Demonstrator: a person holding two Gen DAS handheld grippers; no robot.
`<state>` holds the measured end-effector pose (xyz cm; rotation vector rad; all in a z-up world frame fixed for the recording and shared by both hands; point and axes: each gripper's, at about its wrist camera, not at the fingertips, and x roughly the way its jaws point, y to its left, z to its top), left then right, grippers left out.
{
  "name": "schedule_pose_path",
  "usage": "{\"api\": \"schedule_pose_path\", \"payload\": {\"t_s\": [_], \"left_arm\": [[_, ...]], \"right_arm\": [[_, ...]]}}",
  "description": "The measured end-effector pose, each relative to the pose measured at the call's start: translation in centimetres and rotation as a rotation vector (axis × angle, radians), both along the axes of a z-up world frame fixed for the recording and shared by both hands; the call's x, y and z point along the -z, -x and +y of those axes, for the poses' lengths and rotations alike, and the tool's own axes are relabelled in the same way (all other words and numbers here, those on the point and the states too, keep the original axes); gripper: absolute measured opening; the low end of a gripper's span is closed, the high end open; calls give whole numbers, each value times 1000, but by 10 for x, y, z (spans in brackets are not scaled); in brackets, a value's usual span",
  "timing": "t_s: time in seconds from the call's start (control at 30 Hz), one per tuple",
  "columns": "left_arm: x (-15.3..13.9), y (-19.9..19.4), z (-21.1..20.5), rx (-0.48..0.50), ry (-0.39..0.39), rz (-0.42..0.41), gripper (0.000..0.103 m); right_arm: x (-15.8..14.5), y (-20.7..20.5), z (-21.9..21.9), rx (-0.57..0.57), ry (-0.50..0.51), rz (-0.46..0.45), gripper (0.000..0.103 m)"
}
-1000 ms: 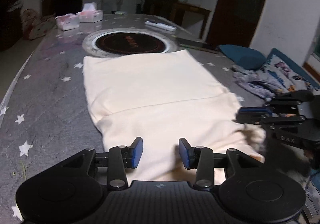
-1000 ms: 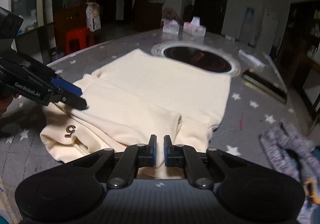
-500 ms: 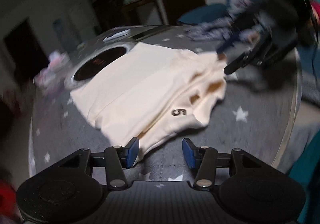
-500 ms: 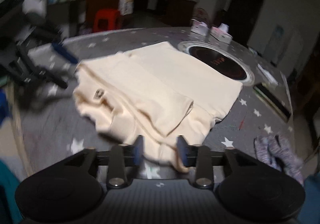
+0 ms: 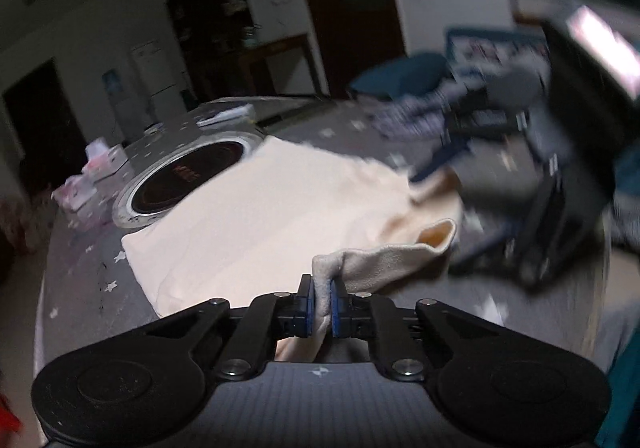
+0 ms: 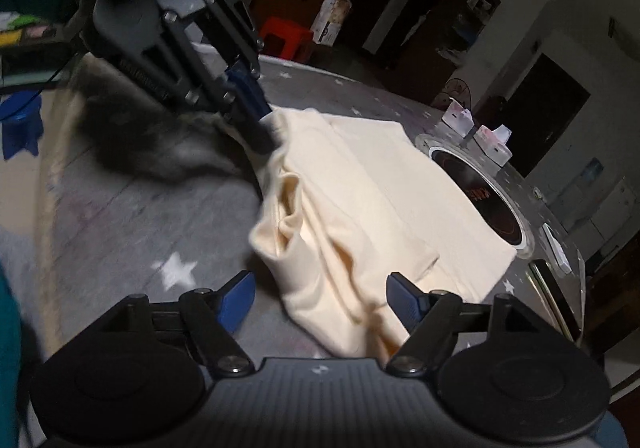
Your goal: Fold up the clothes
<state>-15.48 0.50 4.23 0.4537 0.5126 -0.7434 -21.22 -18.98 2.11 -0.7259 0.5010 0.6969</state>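
Garment (image 5: 280,208): cream knit, bunched edge | left tongs (image 5: 321,302) clamped on it | right tongs (image 6: 320,298) apart

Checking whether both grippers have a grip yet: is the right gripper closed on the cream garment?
No, the right gripper stands wide open, its blue pads apart on either side of the cream garment.

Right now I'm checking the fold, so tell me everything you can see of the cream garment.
The cream garment is soft, matte knit fabric, partly folded in layers on the grey star-print tablecloth. Its far edge lies by the round cooktop ring. The near end is bunched and lifted: the left gripper is shut on a pinched corner, with a hemmed edge draping away to the right. The right gripper is open, its fingers either side of the near folds, gripping nothing.
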Motion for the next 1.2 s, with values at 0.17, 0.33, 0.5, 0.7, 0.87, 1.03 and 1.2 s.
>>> {"api": "schedule_pose_path", "payload": {"t_s": [0.17, 0.33, 0.5, 0.7, 0.87, 1.03, 1.2], "left_arm": [[-9, -22, 5, -41, 75, 49, 9], [-3, -7, 13, -17, 26, 27, 23], [15, 9, 14, -20, -101, -38, 43], [28, 6, 14, -18, -168, -19, 9], [6, 22, 29, -24, -61, 12, 5], [-14, 77, 34, 26, -56, 41, 5], [-37, 132, 40, 58, 8, 95, 5]], "right_arm": [[-1, -35, 1, 46, -68, 55, 38], [-12, -58, -13, 107, -185, 164, 19], [-20, -66, -20, 132, -243, 195, 15], [-18, -58, -18, 145, -254, 174, 11], [-27, -36, -21, 134, -281, 145, 11], [-49, 12, -25, 69, -279, 162, 10], [-75, 68, -32, 23, -280, 222, 10]]}}
